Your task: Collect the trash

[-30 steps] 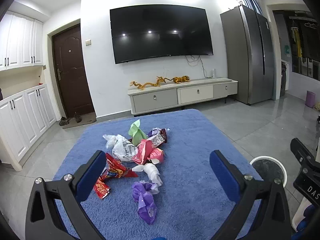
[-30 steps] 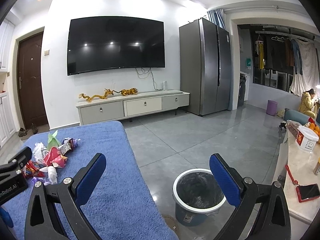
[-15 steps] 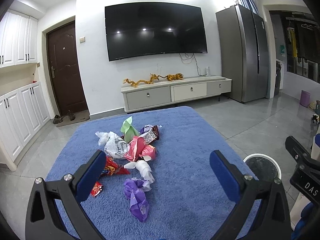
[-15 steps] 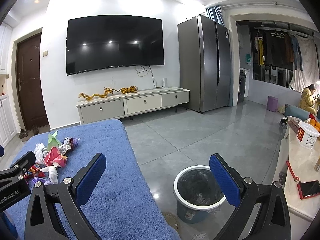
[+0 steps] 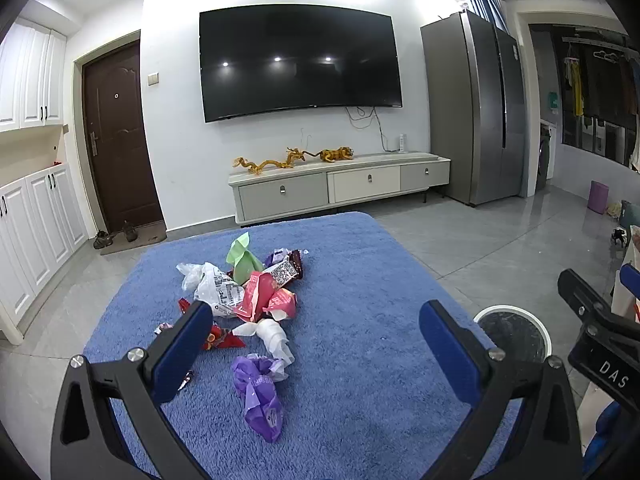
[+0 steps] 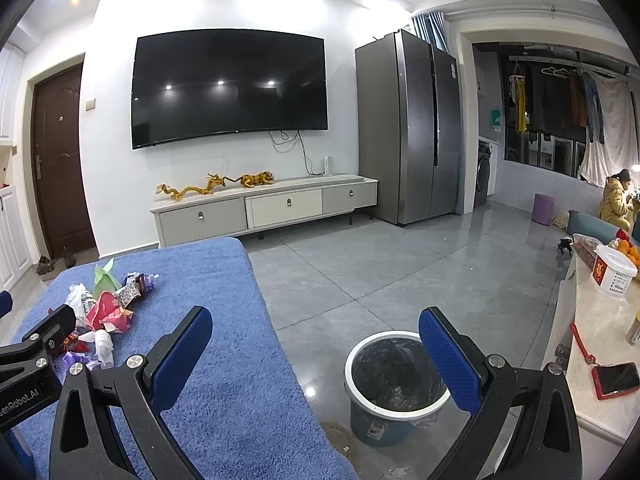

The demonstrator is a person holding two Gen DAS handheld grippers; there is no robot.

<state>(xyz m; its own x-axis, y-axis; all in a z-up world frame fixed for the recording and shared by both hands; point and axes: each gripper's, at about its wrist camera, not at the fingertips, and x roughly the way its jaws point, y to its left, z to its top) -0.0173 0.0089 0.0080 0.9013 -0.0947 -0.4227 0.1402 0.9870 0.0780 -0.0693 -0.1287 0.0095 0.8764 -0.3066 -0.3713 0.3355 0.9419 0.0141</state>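
Note:
A pile of trash [image 5: 256,300] lies on a blue fluffy cloth [image 5: 352,280]: a purple wrapper [image 5: 258,396], white crumpled tissue [image 5: 272,336], a white bag [image 5: 216,288], red and pink wrappers [image 5: 260,296], green paper [image 5: 242,260]. My left gripper [image 5: 316,344] is open and empty, above the near side of the pile. My right gripper [image 6: 316,344] is open and empty, above the cloth's right edge and the bin [image 6: 394,384]. The pile also shows in the right wrist view [image 6: 104,312]. The bin's rim shows in the left wrist view [image 5: 514,332].
The bin is blue with a white rim and dark liner, on grey tiles right of the cloth. A counter [image 6: 592,364] at the right holds a red phone [image 6: 616,380] and a white basket [image 6: 612,276]. A TV stand [image 6: 264,208] and fridge [image 6: 408,128] stand at the far wall.
Both grippers have risen and pulled back a little; the pile sits lower and farther in the left view. Both stay open and empty. The trash has not moved.

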